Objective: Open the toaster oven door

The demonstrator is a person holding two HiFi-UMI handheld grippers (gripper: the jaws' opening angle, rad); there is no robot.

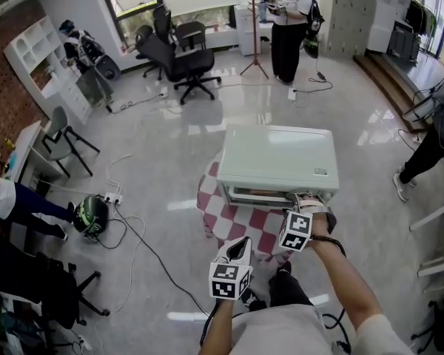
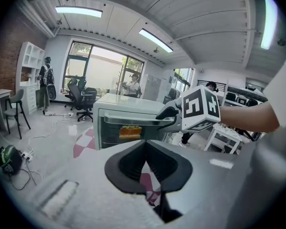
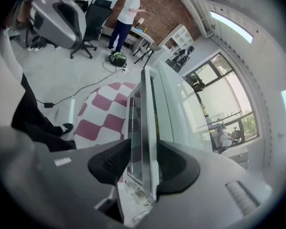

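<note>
Two grippers show in the head view: the right gripper (image 1: 308, 204) sits at the front of the pale toaster oven (image 1: 277, 157) in mid-frame, which stands on a red-checked table (image 1: 233, 224), while the left gripper (image 1: 242, 244) hangs at lower centre, apart from the oven. In the left gripper view its own jaws are pressed together on nothing, with the oven behind them at centre. In the right gripper view the jaws stand spread, with the door handle (image 3: 150, 128) between them but not pinched.

The orange item (image 2: 130, 130) inside the toaster oven (image 2: 115, 102) is indistinct.
</note>
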